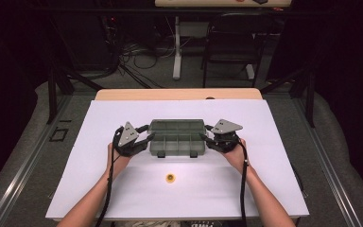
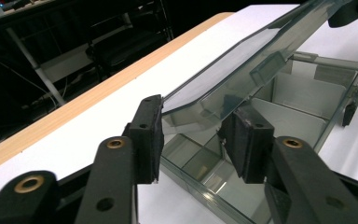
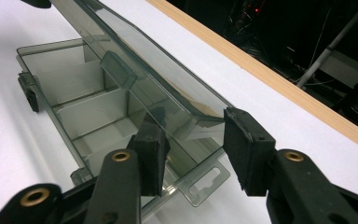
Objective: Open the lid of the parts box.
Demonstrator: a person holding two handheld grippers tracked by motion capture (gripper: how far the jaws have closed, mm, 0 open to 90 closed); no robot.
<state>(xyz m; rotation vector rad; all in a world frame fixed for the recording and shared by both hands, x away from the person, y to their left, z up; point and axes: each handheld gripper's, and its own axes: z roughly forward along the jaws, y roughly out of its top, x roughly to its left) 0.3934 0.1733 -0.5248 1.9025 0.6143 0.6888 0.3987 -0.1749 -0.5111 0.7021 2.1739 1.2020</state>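
A clear, smoke-tinted compartment box (image 1: 177, 138) sits at the centre of the high view on a white table cover (image 1: 99, 184), its lid (image 2: 242, 70) raised at a slant above the divided tray; the left gripper (image 1: 141, 140) stands at the box's left end and the right gripper (image 1: 209, 136) at its right end, each carried by a hand (image 1: 115, 158) entering from the bottom of the frame. In the left gripper view the jaws rise from the bottom edge at a medium spread, with the near corner of the lid between them; the left pad (image 2: 150, 135) meets the lid's edge, while the right pad (image 2: 248, 140) lies against or just behind the clear wall, and firm contact there cannot be confirmed through the tinted plastic. In the right gripper view the jaws stand at a similar medium spread around the opposite corner of the lid; one pad (image 3: 151, 151) sits inside the tray line and the other pad (image 3: 247, 142) outside at the lid's outer edge, apparently touching it. The tray's dividers and a hang tab (image 3: 205, 183) show at lower centre of that view. A small yellow ring-shaped part (image 1: 170, 178) lies on the cover below the box, well apart from both grippers; a strip of wooden table edge (image 1: 178, 93) runs along the cover's upper border.
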